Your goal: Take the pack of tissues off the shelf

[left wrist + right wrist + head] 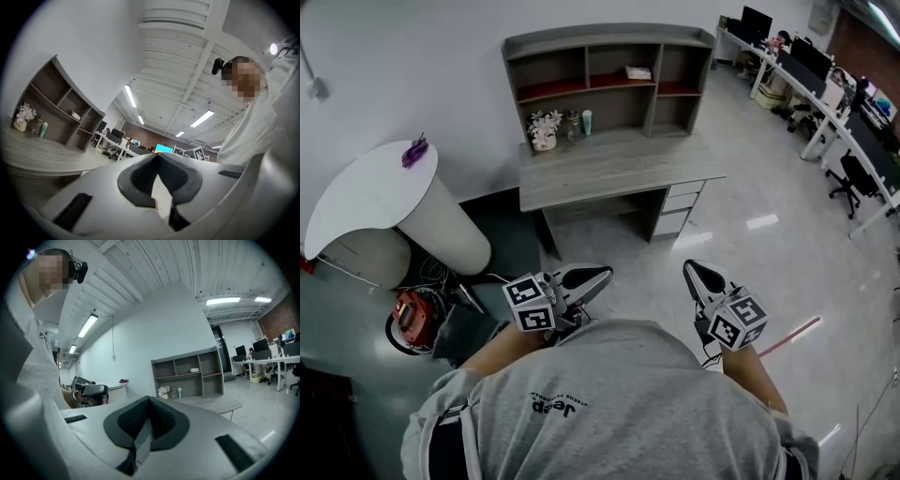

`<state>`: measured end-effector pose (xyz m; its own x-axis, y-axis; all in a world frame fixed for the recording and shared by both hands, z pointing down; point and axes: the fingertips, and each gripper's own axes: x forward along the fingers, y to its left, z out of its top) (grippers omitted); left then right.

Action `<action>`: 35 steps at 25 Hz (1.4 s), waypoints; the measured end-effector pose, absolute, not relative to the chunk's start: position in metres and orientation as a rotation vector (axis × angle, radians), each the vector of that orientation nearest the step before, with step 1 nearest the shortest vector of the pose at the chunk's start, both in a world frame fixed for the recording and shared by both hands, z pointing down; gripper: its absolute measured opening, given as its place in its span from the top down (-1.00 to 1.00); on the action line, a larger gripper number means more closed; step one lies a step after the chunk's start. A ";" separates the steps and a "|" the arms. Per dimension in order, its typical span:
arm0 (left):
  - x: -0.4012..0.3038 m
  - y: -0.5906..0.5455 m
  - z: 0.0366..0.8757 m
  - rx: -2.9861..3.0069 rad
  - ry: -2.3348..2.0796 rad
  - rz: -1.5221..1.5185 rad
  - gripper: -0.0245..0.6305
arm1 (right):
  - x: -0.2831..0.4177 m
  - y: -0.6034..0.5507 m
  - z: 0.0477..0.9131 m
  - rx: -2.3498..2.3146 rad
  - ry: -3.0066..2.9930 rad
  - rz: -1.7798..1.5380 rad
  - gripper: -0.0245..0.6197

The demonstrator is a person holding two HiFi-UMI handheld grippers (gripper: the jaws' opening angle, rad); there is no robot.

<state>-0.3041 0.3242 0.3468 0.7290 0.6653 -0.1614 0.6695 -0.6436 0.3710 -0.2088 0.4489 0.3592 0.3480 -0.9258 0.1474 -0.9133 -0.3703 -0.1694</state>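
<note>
Tissue pack (pixel 638 72): flat on the board of the centre bay of the shelf unit (pixel 581 36), right part, long axis L-R along the board. Flowers (pixel 545 129) and green bottle (pixel 587 122) on the desk (pixel 619 169) below-left. Desk top lies betw. pack and grippers. Left gripper (pixel 600 274) and right gripper (pixel 690 266): jaws pressed together, holding nothing, well short of the desk.

Pack of tissues (pixel 638 72) tiny on shelf (pixel 609 37), office desks (pixel 848 131) cut off at right
</note>
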 end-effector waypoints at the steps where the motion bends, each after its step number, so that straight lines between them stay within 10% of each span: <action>1: -0.295 0.314 0.346 2.521 1.029 -0.019 0.85 | -0.202 0.438 0.358 -2.533 1.733 -0.337 0.90; 35: -0.110 0.069 0.354 2.587 0.800 -0.034 0.85 | 0.038 0.188 0.358 -2.427 1.879 -0.393 0.90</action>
